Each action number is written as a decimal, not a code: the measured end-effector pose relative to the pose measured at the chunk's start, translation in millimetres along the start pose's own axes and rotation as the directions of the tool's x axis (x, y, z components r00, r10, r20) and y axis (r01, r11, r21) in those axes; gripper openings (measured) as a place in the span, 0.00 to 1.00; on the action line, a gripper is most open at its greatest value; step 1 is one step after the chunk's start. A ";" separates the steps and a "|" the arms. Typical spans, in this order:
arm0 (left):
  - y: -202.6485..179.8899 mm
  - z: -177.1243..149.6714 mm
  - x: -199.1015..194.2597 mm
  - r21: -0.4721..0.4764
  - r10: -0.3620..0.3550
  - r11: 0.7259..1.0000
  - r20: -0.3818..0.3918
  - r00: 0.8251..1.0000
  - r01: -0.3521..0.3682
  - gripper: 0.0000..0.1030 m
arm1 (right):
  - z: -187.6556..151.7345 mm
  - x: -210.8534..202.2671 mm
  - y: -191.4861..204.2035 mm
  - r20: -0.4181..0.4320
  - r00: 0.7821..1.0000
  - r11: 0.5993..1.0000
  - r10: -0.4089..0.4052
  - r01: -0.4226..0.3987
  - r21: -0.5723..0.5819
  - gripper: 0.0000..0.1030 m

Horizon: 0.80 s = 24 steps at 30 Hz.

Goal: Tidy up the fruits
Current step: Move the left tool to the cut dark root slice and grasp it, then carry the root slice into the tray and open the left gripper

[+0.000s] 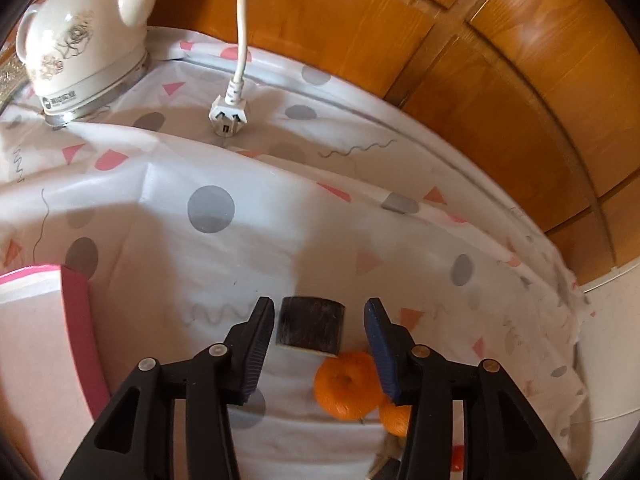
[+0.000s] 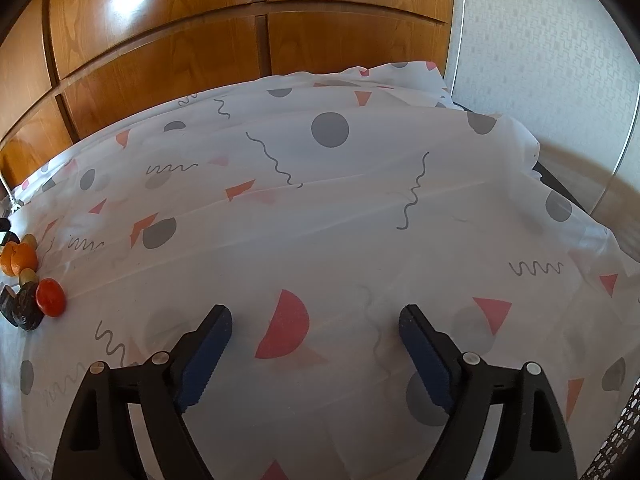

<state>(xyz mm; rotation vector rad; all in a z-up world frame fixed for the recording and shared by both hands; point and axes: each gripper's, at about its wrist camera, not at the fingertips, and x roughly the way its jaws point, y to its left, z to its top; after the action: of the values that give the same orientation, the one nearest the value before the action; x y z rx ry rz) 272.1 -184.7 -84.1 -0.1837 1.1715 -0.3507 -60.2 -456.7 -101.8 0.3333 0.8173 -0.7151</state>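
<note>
Over on the left wrist view, a pink-rimmed tray [image 1: 76, 320] sits at the far left edge, and a white floral kettle [image 1: 80, 40] stands at the back with its loose white plug [image 1: 230, 114] lying on the patterned tablecloth [image 1: 200, 248]. Moving right, the left gripper [image 1: 318, 320] hangs over the cloth with its jaws parted and a dark, flat-ended block [image 1: 310, 326] sitting between them; neither pad presses on it, so nothing is pinched. Just right of that, a bright, dimpled orange [image 1: 346, 384] lies on the cloth under the right finger [image 1: 382, 356], with a second orange [image 1: 394, 418] tucked beside it, partly hidden. Now the right wrist view: at its far left edge the fruit is clustered together, an orange there [image 2: 18, 258], a glossy red fruit [image 2: 51, 297] below it, and a dark, wrinkled piece [image 2: 26, 310] touching the red one. Further right, the right gripper [image 2: 316, 320] is spread wide over bare cloth, well apart from the cluster, holding and touching nothing. Wooden cabinet doors [image 2: 160, 40] run behind.
</note>
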 end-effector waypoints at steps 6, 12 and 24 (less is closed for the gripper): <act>8.2 -3.8 8.9 -0.003 -0.008 1.000 -0.016 1.000 0.008 0.35 | 0.1 -0.4 -0.2 0.000 1.000 1.000 -0.001 0.001 -0.002 0.85; 20.8 -15.6 -15.1 -0.005 -0.020 1.000 0.020 1.000 0.020 0.35 | 0.0 0.3 0.8 0.002 1.000 1.000 -0.002 0.002 -0.006 0.86; 66.2 -41.5 -90.8 -0.065 0.001 0.998 0.166 0.986 0.010 0.35 | -0.3 0.6 1.1 0.002 1.000 1.000 -0.003 0.003 -0.006 0.86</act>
<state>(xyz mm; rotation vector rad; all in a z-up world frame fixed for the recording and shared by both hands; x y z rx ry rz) 214.2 -88.4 -42.5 -0.2681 1.0182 -0.2947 -59.3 -456.0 -102.4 0.3262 0.8183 -0.7157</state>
